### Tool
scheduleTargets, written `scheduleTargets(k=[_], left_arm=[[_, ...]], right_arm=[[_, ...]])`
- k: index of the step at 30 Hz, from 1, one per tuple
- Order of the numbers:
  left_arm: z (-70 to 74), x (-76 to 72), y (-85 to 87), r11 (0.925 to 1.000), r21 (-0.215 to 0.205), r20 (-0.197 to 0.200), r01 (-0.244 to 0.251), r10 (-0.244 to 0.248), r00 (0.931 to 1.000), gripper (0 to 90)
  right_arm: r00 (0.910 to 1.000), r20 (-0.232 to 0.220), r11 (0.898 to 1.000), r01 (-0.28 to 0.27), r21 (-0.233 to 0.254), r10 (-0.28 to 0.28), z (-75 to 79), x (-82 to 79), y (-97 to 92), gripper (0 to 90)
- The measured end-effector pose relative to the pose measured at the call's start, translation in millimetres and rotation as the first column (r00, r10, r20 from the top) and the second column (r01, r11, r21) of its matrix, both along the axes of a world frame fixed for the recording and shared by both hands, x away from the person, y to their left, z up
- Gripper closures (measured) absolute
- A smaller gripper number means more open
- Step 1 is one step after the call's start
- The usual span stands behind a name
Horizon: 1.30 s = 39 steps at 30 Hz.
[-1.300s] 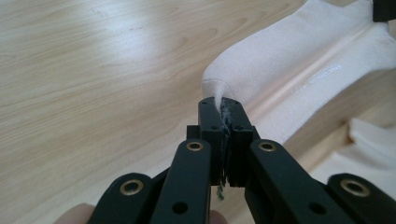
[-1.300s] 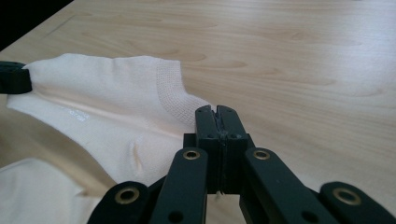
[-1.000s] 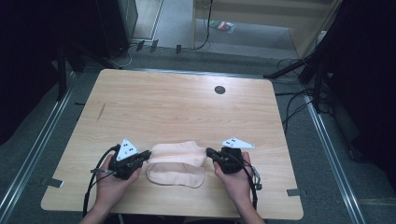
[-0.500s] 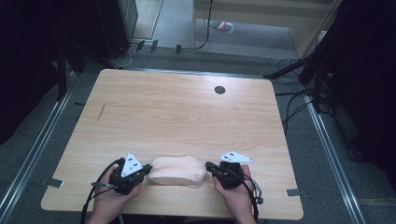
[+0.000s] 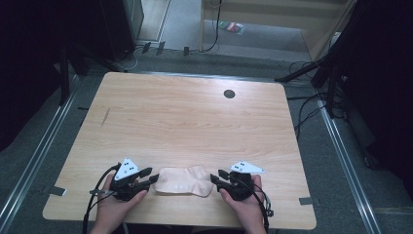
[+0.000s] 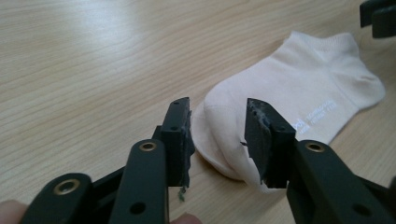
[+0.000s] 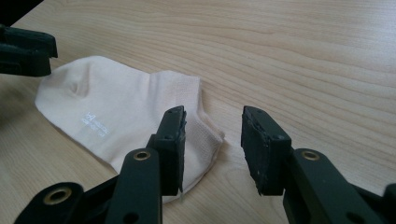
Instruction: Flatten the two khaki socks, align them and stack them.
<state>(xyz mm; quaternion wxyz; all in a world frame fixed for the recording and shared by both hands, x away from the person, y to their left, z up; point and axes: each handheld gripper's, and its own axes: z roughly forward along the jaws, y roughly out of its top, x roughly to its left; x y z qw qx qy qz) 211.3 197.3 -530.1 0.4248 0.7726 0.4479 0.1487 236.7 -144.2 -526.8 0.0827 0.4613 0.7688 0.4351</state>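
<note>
A pale pink ankle sock lies flat on the wooden table near its front edge. My left gripper is at the sock's left end and my right gripper at its right end. Both have just been opening. In the left gripper view the left gripper is open, with the sock's rounded end lying loose between the jaws, untouched by the pads. In the right gripper view the right gripper is open; the sock's cuff edge lies under its left jaw, and bare wood shows in the gap.
A black round grommet sits at the table's far right. A short dark mark is on the left side. Cables run over the floor to the right, beside dark stands. The table's front edge is just below both hands.
Both grippers, shut on the sock's ends a second ago, drew it toward the front edge, then opened. The sock now rests loose on the table.
</note>
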Motion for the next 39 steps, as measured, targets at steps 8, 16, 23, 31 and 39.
scheduleTargets(k=[8,16,23,31,39], left_arm=[[-3.7,1.6,1.3,0.9995,-0.029,0.017,-0.008,0.009,0.9998,73.4],[-8.8,2.9,-5.4,0.9999,0.003,-0.009,0.013,-0.013,0.9999,75.7],[-12.6,3.9,-8.5,0.9993,0.037,-0.013,0.011,-0.010,0.9999,79.8],[-16.5,3.6,-11.4,0.9946,0.104,0.010,0.001,-0.002,0.9999,81.4],[-8.4,0.1,-3.6,0.9999,-0.001,0.047,0.011,-0.011,0.9988,76.2]], right_arm=[[0.9999,-0.002,1.000,-0.016,-0.021,0.016,-4.1,1.4,7.3,68.3],[0.9992,-0.025,0.999,-0.032,-0.028,0.031,-7.1,2.9,9.6,83.1],[0.9991,-0.019,0.999,-0.038,-0.039,0.037,-9.4,3.2,12.5,82.4],[0.9990,-0.031,0.997,-0.034,-0.067,0.031,-11.3,4.8,13.4,90.0],[0.9999,-0.008,0.999,-0.014,-0.033,0.013,-7.8,3.8,10.6,87.7]])
